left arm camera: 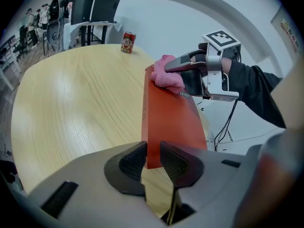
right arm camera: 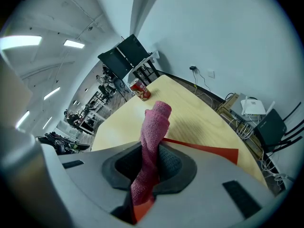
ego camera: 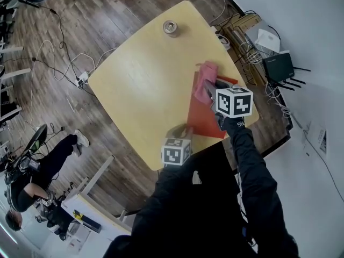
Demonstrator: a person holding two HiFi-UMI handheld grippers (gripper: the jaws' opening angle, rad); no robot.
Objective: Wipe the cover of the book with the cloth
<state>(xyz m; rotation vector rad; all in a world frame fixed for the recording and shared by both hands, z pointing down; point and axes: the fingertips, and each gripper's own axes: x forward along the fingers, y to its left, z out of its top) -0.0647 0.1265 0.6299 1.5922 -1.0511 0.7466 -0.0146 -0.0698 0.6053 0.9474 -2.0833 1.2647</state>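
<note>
A thin red book (ego camera: 207, 117) lies flat near the right edge of the round wooden table (ego camera: 140, 79). My left gripper (left arm camera: 153, 159) is shut on the book's near edge (left arm camera: 168, 115), holding it in place. My right gripper (right arm camera: 151, 163) is shut on a pink cloth (right arm camera: 153, 132), which stands up between its jaws. In the head view the cloth (ego camera: 203, 82) rests on the book's far end, with the right gripper (ego camera: 213, 87) just behind it. The left gripper view shows the cloth (left arm camera: 168, 76) bunched on the far corner of the cover under the right gripper (left arm camera: 183, 66).
A red drinks can (ego camera: 171, 28) stands at the table's far edge. Cables, a router (ego camera: 278, 66) and boxes lie on the floor beyond the right edge. A person (ego camera: 32, 179) sits at lower left, away from the table. Black monitors (left arm camera: 95, 6) stand behind the table.
</note>
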